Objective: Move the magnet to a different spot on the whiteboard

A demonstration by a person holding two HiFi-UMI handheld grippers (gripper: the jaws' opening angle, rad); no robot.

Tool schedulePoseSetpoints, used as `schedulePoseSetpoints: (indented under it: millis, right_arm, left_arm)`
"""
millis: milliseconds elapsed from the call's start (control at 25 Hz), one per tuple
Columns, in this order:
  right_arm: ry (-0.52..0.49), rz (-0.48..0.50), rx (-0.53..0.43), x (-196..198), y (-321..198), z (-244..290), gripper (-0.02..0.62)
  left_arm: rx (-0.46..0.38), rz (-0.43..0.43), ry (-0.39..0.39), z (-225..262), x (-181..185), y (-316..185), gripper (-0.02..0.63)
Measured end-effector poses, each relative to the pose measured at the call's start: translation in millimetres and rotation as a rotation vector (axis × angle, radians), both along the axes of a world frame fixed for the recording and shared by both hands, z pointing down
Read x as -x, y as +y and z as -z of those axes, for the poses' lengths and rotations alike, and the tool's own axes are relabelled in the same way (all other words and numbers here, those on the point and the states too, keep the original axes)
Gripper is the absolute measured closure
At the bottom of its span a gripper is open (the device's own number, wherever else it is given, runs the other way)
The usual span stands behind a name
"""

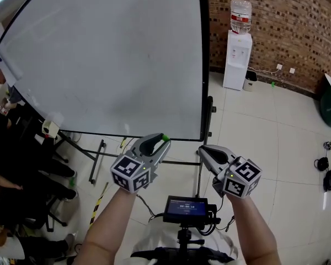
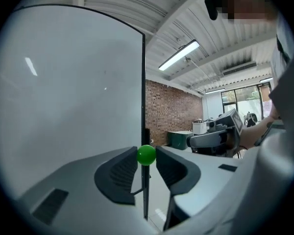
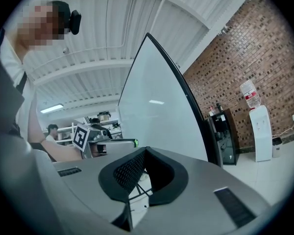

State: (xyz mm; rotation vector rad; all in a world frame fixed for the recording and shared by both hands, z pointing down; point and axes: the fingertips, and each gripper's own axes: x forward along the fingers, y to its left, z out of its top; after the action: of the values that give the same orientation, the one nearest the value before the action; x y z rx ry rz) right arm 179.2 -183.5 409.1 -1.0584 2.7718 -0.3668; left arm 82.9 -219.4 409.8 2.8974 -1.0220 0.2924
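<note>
Far left, people [image 1: 11, 164] sit on dark chairs beside the stand. The whiteboard [image 1: 110, 54] fills the upper left of my head view, its white face bare, with a dark frame down its right side and along the bottom. Its stand [image 1: 96, 162] has legs splayed on the tiled floor [image 1: 276, 126].

My left gripper [image 1: 161, 141] is below the board's bottom frame, marker cube towards me. It is pinching the magnet [image 2: 146, 154], a small green ball, right at the tips, with a dark pad pressed on each side of it. In the left gripper view the ball lines up with the board's dark right edge. From above it sits just at the bottom frame, towards the right-hand corner. I can't tell whether it touches the frame. It is not on the white face.

In the middle, low down, a small screen [image 1: 186, 207] sits on a mount in front of me.

My right gripper [image 1: 201, 150] is just right of the left one, level with it and apart from it. Its tips are pressed together with nothing between them, pointing towards the board's lower right corner.

Further right, a white water cooler [image 1: 236, 59] with a bottle on top stands against the brick wall [image 1: 287, 26]. Near the right edge, some dark cables [image 1: 326, 173] lie on the tiles.
</note>
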Motion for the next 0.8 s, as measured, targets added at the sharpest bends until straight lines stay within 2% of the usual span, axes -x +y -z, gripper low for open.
schedulePoseSetpoints:
  millis: [240, 520, 800]
  right_arm:
    - [0.065, 0.029, -0.016, 10.0, 45.5, -19.1, 0.565]
    - [0.051, 0.055, -0.047, 13.9, 92.0, -23.5, 0.565]
    - [0.025, 0.073, -0.009, 27.8, 116.0, -44.5, 0.565]
  left_arm:
    - [-0.023, -0.036, 0.001, -17.3, 7.6, 61.1, 0.472]
    - [0.018, -0.018, -0.006, -35.9, 14.9, 120.9, 0.472]
    - [0.095, 0.032, 0.076, -50.4, 40.8, 157.1, 0.472]
